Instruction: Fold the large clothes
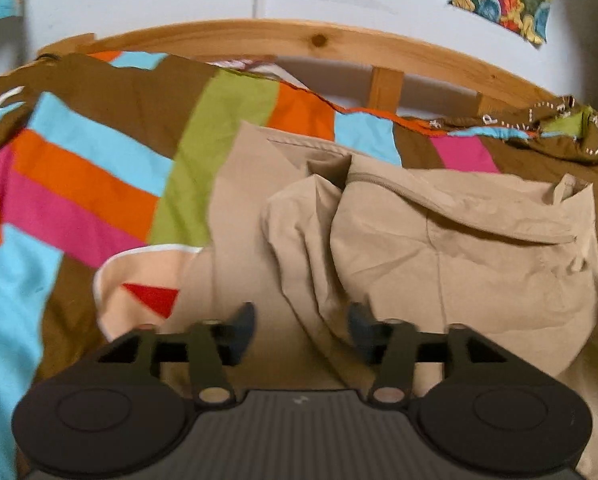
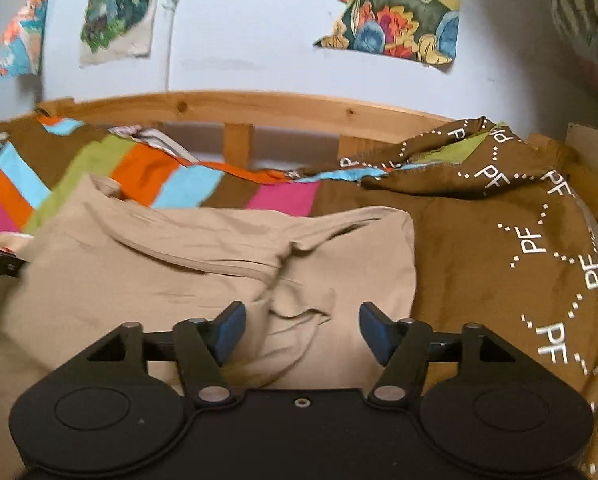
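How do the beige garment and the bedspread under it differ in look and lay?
The beige garment is one plain colour; the bedspread is brown with bright stripes and white "PF" lettering. The garment is bunched into rumpled folds in a heap; the bedspread lies spread across the bed, rucked up only at the far right. Both are fabric, and neither is gripped.

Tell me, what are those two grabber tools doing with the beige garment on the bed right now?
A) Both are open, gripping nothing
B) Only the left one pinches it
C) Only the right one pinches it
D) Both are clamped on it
A: the left gripper and the right gripper each show their fingers spread wide apart, with the beige garment lying loose on the striped bedspread beyond them.
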Motion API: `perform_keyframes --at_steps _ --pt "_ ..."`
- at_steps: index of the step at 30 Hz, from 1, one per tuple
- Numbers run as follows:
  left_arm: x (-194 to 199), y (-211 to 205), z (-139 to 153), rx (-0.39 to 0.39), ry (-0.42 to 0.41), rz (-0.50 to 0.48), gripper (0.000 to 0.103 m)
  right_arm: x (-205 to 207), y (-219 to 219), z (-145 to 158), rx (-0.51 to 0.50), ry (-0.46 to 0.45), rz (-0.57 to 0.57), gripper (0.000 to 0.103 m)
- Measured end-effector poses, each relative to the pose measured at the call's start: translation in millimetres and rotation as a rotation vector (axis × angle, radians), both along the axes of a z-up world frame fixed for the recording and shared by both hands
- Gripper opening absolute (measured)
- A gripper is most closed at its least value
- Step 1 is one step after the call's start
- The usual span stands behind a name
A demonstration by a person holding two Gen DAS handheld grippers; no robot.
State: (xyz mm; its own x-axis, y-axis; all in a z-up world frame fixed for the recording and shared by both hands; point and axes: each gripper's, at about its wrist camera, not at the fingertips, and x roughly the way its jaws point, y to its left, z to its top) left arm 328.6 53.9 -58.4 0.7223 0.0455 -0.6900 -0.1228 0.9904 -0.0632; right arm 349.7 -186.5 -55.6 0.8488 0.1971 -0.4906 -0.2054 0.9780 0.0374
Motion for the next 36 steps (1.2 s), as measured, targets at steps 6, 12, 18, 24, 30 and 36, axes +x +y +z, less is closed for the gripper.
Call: perform_keyframes --at_steps 6,12,18,24,30,36 --pt "-54 -4 33 0.019 -0.065 -0.01 0.099 -62 16 32 0.024 -0.031 0.065 0.091" --pt "-115 -7 55 0.062 -0.108 -0.052 0.102 -141 34 51 0.002 -0.054 0.148 0.102" --pt "-173 7 54 0.055 -0.031 -0.069 0.102 -217 62 39 -0.092 -0.047 0.231 0.102" --pt "-216 25 39 0.072 0.107 -0.058 0.102 -261 78 16 -0.126 0.041 0.21 0.102" --pt "-237 26 24 0.095 0.208 -0.064 0.102 -280 77 -3 -0.109 0.126 0.136 0.102" --pt "-235 21 17 0.094 0.243 -0.097 0.102 -282 80 -20 -0.146 0.186 0.13 0.102"
